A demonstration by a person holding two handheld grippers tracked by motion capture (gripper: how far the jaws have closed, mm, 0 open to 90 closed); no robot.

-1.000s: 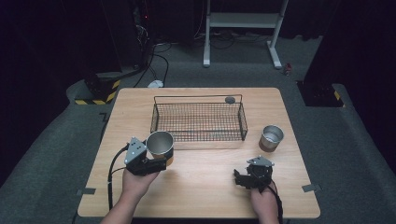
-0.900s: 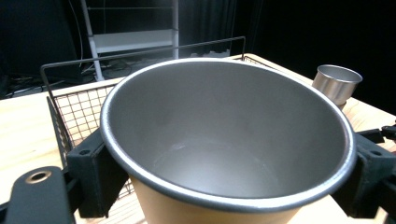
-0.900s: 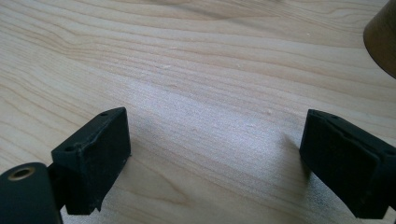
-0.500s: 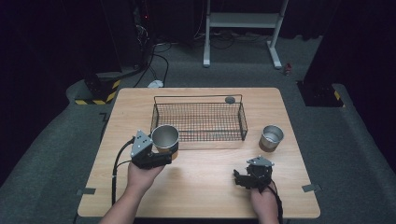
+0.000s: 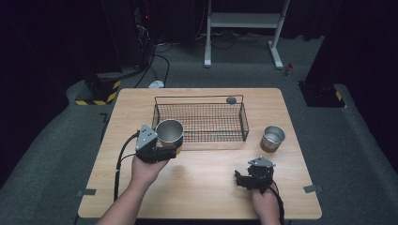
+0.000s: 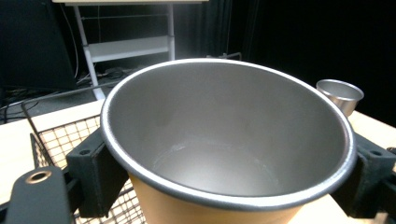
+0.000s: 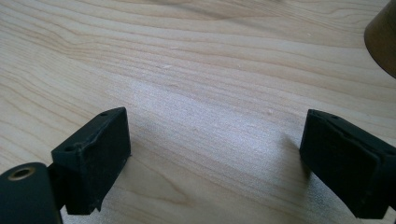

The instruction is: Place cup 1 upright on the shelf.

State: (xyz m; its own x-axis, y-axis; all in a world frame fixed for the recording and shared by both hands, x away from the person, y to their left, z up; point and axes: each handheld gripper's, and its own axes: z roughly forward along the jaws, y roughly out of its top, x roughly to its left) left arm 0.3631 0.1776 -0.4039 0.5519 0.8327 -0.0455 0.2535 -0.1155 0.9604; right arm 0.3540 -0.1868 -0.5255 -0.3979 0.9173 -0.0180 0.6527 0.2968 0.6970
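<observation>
Pale wooden table, bare grain under the right gripper view. Black wire basket toward the far edge, a small dark round disc by its back rim. Steel cup with tan outside, clamped between the jaws of the left gripper, raised at the basket's near-left corner, tilted in the left gripper view. Second small steel cup standing right of the basket. Right gripper low over the wood, jaws spread wide, nothing between.
</observation>
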